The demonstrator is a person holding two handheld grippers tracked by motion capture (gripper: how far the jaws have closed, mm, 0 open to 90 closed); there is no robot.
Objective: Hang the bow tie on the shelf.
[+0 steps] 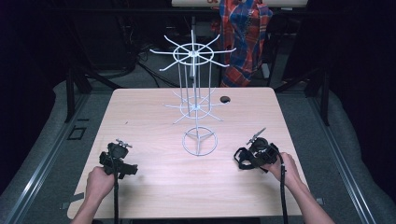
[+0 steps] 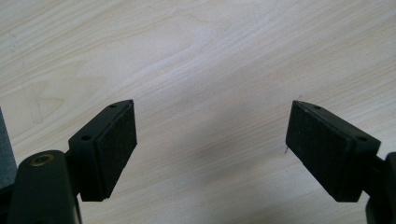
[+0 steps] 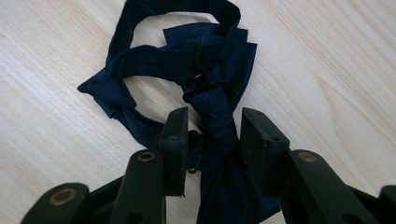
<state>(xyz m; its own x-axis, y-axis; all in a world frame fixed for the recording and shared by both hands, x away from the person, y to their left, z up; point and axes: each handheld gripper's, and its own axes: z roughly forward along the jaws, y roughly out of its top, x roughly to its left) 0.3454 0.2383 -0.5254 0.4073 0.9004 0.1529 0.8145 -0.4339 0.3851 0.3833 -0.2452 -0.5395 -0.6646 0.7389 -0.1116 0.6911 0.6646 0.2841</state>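
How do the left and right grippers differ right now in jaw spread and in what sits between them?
The left gripper has its jaws spread wide; the right gripper has them much closer together. Only bare wooden table lies between the left gripper's pads, while the knot of a dark blue bow tie sits between the right gripper's, with small gaps either side. Both hover low over the same table.

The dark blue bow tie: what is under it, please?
The dark blue bow tie lies flat on the wooden table; bare wood shows through its strap loop. The right gripper straddles its knot, jaws slightly apart. Whatever lies beneath the fabric is covered.
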